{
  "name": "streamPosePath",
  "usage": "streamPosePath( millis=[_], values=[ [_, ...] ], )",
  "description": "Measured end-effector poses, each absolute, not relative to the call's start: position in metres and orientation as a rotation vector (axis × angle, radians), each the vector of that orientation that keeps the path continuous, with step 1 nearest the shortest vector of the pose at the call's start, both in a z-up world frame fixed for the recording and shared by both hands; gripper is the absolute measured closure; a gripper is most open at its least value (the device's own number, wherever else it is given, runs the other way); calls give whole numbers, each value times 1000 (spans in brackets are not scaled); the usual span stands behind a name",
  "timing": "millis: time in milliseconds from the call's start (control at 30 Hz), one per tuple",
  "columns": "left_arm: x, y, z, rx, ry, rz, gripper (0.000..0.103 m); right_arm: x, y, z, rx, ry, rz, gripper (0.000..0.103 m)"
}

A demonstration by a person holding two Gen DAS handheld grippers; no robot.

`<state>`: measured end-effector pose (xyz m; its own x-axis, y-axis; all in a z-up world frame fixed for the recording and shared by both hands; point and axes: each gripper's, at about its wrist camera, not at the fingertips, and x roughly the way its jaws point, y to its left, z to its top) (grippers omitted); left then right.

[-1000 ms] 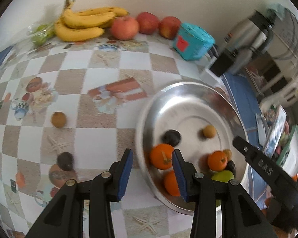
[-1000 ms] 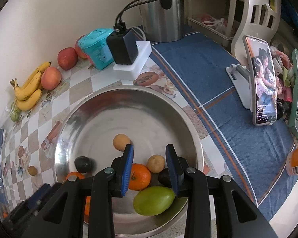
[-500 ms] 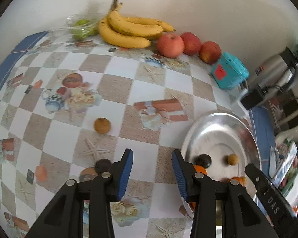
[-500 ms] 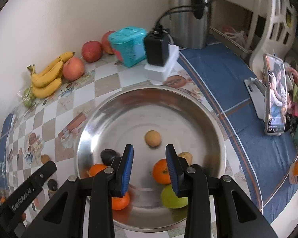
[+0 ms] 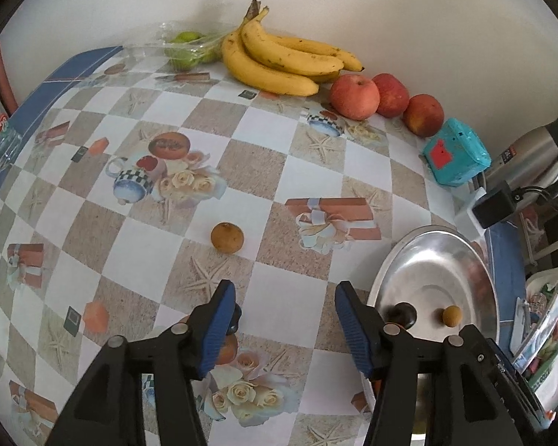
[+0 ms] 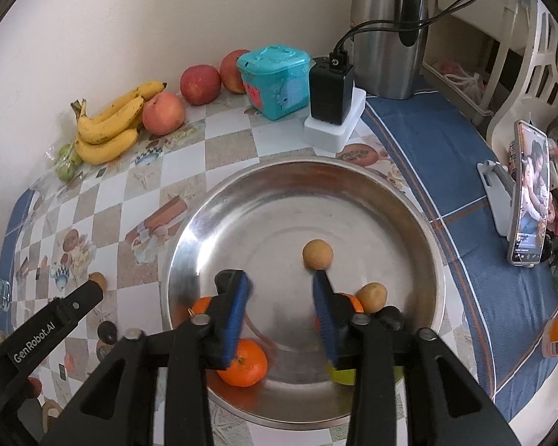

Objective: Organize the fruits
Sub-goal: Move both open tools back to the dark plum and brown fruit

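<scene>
The left gripper (image 5: 284,321), black with blue pads, has its jaws spread wide and holds nothing; it hangs over the checkered, picture-printed bench (image 5: 290,156), pointing toward the far wall. A small dark round fruit (image 5: 235,320) sits on the bench right beside the left pad, partly hidden by it, so contact cannot be told. A small brown round fruit (image 5: 227,236) lies farther out, ahead of the jaws and apart from them. The right gripper (image 6: 282,306) is likewise parted with nothing between its pads, poised above the near part of the wide shiny steel bowl (image 6: 426,230). Inside that bowl lie a tan round fruit (image 6: 317,254) near the middle, another tan fruit (image 6: 372,296) to the right, an orange mandarin (image 6: 243,366) at the near left edge under the left finger, and a yellow-green fruit (image 6: 344,374) mostly hidden behind the right finger. Along the far wall rest a bunch of yellow bananas (image 5: 286,61) and three red apples (image 5: 354,97), with a teal plastic box (image 5: 455,156) to their right.
</scene>
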<state>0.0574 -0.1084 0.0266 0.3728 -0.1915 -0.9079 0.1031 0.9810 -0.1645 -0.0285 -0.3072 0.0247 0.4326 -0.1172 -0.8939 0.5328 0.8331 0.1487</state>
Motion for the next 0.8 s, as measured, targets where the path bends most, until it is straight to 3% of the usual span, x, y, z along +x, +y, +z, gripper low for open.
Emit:
streamPosePath(
  millis=[100, 133, 200, 267, 467, 500, 533, 567, 800],
  values=[
    [58, -105, 24, -81, 1181, -154, 24, -26, -305, 20, 437, 1070, -418, 49],
    [59, -104, 23, -76, 1184, -137, 18, -26, -304, 19, 432, 1075, -417, 41],
    [60, -101, 20, -68, 1190, -111, 12, -24, -302, 17, 418, 1086, -419, 32],
    [60, -99, 17, -60, 1199, -87, 6, -23, -300, 14, 401, 1097, -419, 32],
    [61, -94, 8, -56, 1227, -51, 0, -22, -299, 10, 393, 1114, -422, 30],
    [61, -94, 8, -50, 1228, -46, 0, -21, -299, 10, 391, 1115, -424, 25],
    [61, -94, 7, -36, 1226, -38, 0, -22, -299, 9, 387, 1117, -428, 11],
    [61, -94, 7, -32, 1223, -36, 0, -22, -300, 9, 384, 1115, -433, 7],
    [61, -91, 8, -26, 1208, -22, 0, -24, -304, 9, 389, 1108, -453, 7]
  ],
)
